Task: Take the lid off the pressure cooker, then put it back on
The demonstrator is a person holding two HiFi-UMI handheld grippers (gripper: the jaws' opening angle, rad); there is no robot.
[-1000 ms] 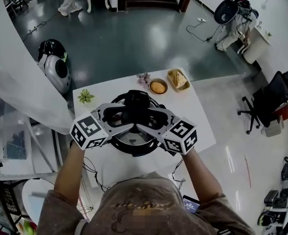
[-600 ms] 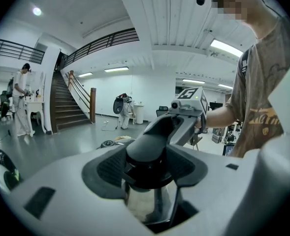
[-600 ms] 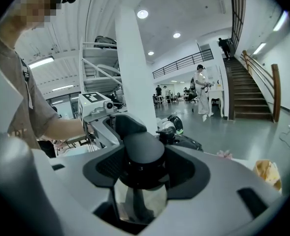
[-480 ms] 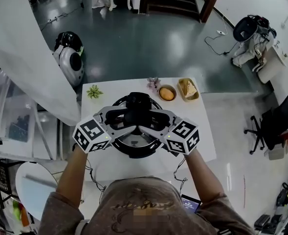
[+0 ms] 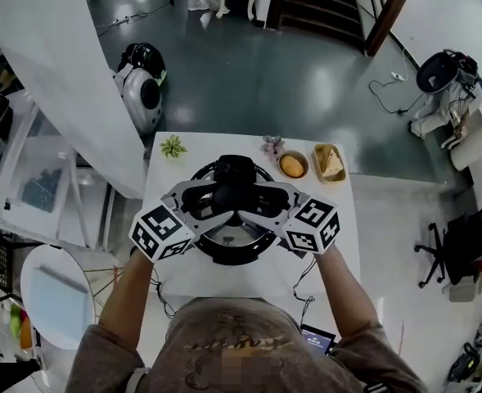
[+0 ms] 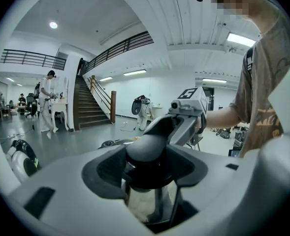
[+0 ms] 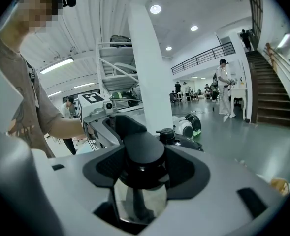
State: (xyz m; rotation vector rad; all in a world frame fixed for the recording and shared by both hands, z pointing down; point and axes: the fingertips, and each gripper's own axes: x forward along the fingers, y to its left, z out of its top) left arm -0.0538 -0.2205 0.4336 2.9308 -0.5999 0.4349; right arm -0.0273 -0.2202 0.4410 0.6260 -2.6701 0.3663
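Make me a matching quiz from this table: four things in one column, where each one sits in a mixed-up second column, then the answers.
Things:
1 green plant
2 round bowl
3 lid knob
4 square dish

Places:
A far right corner of the table
B on top of the pressure cooker, mid-table
C far left corner
D between the pink flowers and the square dish

Pairs: 1-C, 2-D, 3-B, 4-A

The knob is black, the table white, the plant green.
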